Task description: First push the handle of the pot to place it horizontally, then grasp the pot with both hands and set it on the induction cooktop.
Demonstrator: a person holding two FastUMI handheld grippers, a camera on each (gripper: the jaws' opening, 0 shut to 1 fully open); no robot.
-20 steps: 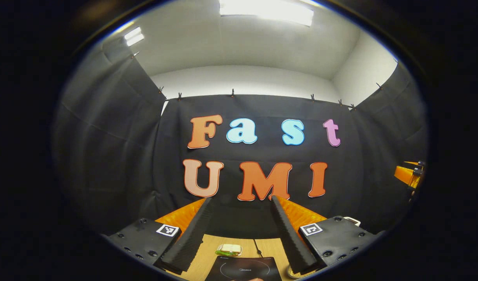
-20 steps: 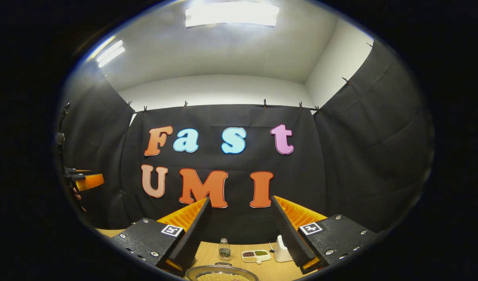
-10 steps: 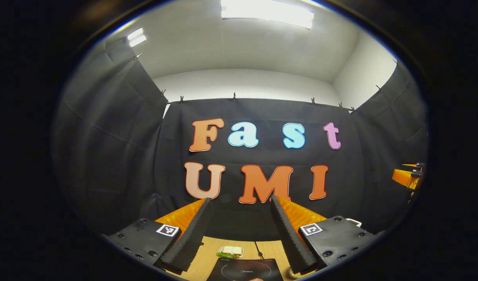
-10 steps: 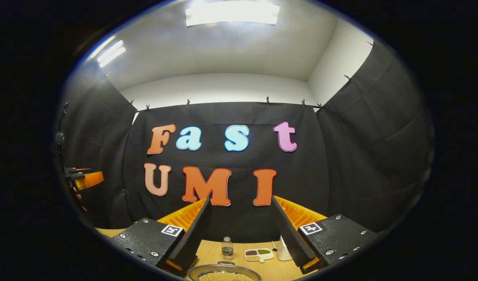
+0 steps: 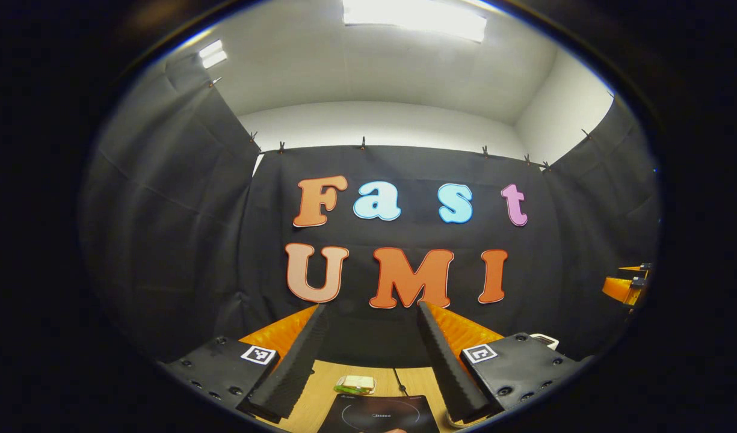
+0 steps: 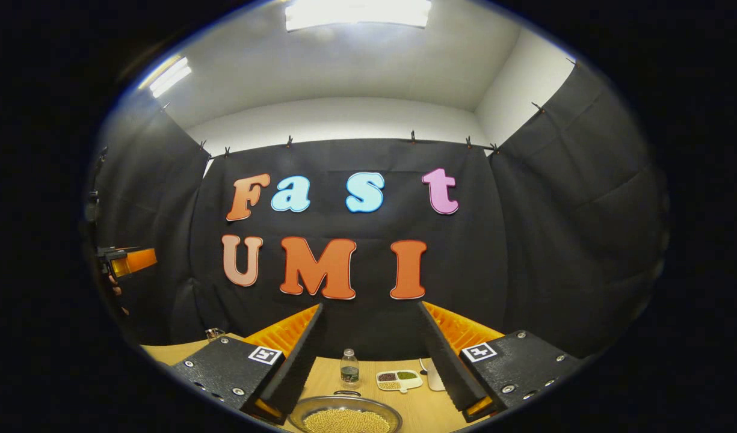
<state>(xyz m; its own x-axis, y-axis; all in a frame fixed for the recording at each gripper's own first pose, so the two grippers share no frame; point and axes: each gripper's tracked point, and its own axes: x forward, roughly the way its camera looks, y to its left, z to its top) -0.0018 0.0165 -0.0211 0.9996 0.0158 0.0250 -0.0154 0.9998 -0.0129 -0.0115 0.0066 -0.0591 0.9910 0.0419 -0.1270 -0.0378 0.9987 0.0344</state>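
Observation:
A shallow metal pot holding yellow beans sits on the wooden table just below and in front of my right gripper, which is open and holds nothing. A small dark handle shows on the pot's far rim. The black induction cooktop lies on the table under my left gripper, also open with nothing between its fingers. Both grippers hover above the table, pointing at the back cloth. The left gripper shows at the left edge of the right gripper view, and the right gripper at the right edge of the left gripper view.
Behind the pot stand a small water bottle, a divided dish of beans and a white object partly hidden by a finger. A small green and white item and a thin cable lie beyond the cooktop.
The right gripper view has tipped downward, so more of the table and the pot shows. The left gripper view has hardly shifted. Both grippers stay open.

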